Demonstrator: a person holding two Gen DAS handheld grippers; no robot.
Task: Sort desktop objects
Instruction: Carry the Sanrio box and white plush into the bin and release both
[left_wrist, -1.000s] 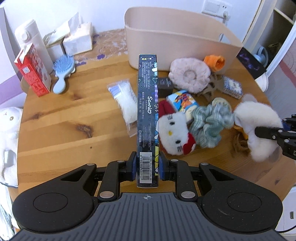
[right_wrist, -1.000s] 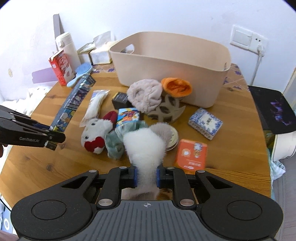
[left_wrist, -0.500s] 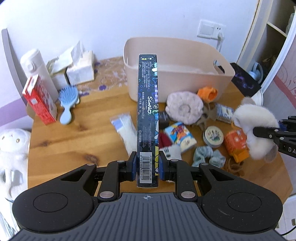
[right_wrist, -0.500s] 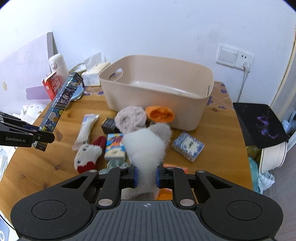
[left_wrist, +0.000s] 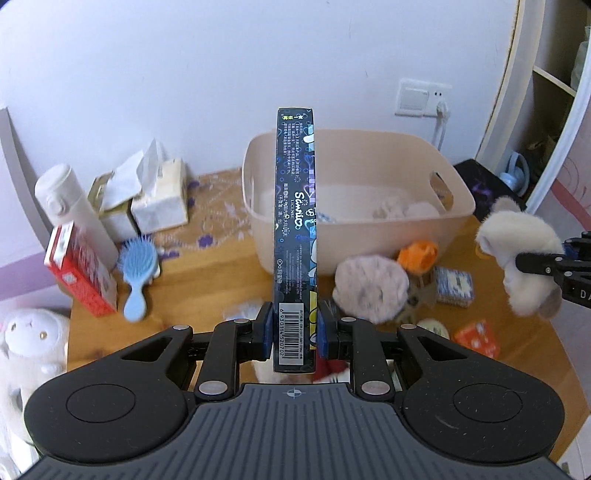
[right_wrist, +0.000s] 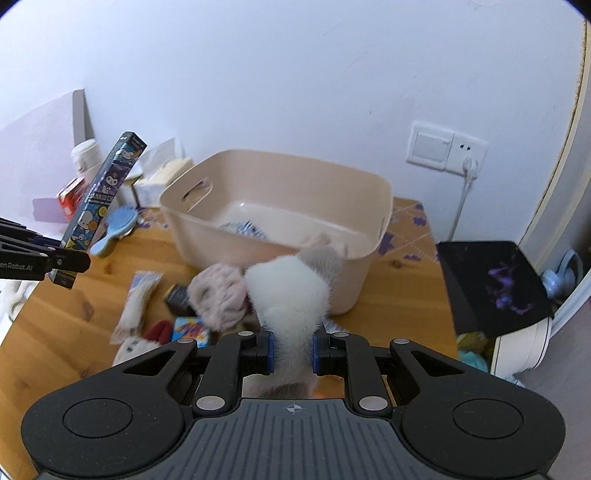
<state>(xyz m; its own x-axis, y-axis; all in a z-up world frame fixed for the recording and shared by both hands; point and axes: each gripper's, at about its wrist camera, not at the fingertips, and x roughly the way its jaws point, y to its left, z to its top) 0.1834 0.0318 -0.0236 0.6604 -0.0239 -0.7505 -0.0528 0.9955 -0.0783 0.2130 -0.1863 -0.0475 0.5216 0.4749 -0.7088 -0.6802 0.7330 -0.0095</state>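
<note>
now both loads head for the bin

both items hang above the table; judged next: carry them over the beige bin (left_wrist: 458, 206) at twelve o'clock and release. left gripper (left_wrist: 294, 332) is clamped on the long dark box (left_wrist: 294, 221); right gripper (right_wrist: 291, 349) squeezes the white fluffy toy (right_wrist: 288, 295).

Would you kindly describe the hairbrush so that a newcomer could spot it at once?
Start at the beige bin on the wooden table and look to its left. The hairbrush lies beside a red carton, below the tissue packs. It alone is pale blue with bristles.
</note>
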